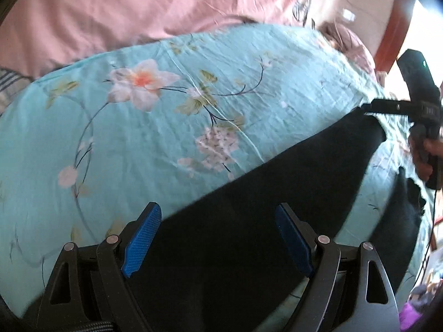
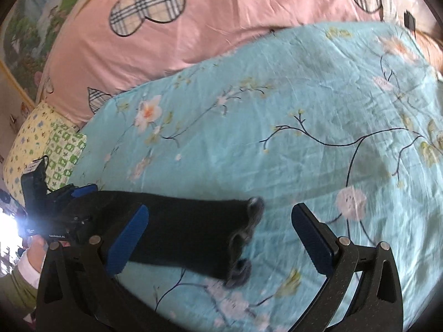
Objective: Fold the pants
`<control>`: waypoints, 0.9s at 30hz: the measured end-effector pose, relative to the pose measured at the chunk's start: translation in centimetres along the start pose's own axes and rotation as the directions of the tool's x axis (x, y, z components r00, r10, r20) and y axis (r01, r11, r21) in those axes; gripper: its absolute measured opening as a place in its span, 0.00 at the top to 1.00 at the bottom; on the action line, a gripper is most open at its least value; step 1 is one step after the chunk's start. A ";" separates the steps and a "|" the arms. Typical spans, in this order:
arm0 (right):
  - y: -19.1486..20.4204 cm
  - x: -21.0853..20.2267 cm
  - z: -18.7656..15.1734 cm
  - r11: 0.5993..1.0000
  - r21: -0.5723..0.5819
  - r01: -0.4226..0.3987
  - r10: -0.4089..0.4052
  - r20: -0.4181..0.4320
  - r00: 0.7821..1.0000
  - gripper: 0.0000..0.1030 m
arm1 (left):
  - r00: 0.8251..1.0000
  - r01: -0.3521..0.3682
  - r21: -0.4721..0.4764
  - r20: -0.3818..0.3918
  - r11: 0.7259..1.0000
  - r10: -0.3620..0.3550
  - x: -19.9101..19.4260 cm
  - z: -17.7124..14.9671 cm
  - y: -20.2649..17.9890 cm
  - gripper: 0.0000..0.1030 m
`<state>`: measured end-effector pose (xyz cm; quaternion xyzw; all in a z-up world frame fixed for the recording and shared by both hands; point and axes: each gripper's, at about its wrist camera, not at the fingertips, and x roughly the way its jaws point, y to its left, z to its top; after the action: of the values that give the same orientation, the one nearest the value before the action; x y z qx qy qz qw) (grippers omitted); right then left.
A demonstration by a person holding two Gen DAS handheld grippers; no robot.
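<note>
One pair of black pants (image 1: 263, 207) lies on the sheet (image 1: 138, 152); two grippers, left (image 1: 218, 238), right (image 2: 218, 238), apparently gaping empty.

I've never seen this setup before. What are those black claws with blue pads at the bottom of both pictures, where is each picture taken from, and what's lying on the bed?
There is no robot here. A person holds a two-finger gripper in each hand, and each one carries a fisheye camera looking along its fingers. One picture looks past the left gripper, the other past the right gripper. Both are open and neither holds anything. Black pants lie on a turquoise floral sheet, with their ruffled hem between the right gripper's fingers. A pink quilt lies behind.
</note>
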<state>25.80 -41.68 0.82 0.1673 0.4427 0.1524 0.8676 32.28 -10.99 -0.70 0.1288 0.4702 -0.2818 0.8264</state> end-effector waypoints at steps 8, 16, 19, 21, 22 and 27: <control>-1.1 2.9 1.1 0.996 0.029 -0.086 0.089 -0.116 0.989 0.22 | 0.980 0.121 0.108 -0.169 0.987 -0.101 5.1 1.7 0.6 0.19; -1.4 3.4 1.3 0.997 -0.004 -0.071 0.070 -0.117 0.991 0.89 | 0.946 0.256 0.078 -0.226 0.964 -0.233 5.4 2.0 0.0 0.85; -1.1 2.6 1.2 0.995 -0.025 -0.095 0.092 -0.098 0.991 0.91 | 0.957 0.226 0.097 -0.208 0.969 -0.202 4.1 1.6 -0.6 0.95; -0.6 1.8 1.0 0.994 -0.050 -0.093 0.089 -0.079 0.993 0.91 | 0.962 0.222 0.088 -0.184 0.971 -0.203 2.7 1.1 -1.1 0.96; -0.5 1.5 1.0 0.994 -0.056 -0.094 0.090 -0.071 0.993 0.92 | 0.964 0.218 0.088 -0.175 0.972 -0.201 2.1 0.9 -1.2 0.96; 0.2 -1.0 0.6 0.989 -0.093 -0.111 0.111 -0.007 0.994 0.92 | 0.977 0.185 0.088 -0.124 0.979 -0.173 -1.2 -0.3 -3.8 0.96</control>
<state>25.71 -42.02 1.97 0.1509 0.4259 0.2212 0.8642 29.31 -13.50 0.39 0.1427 0.5125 -0.3701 0.7616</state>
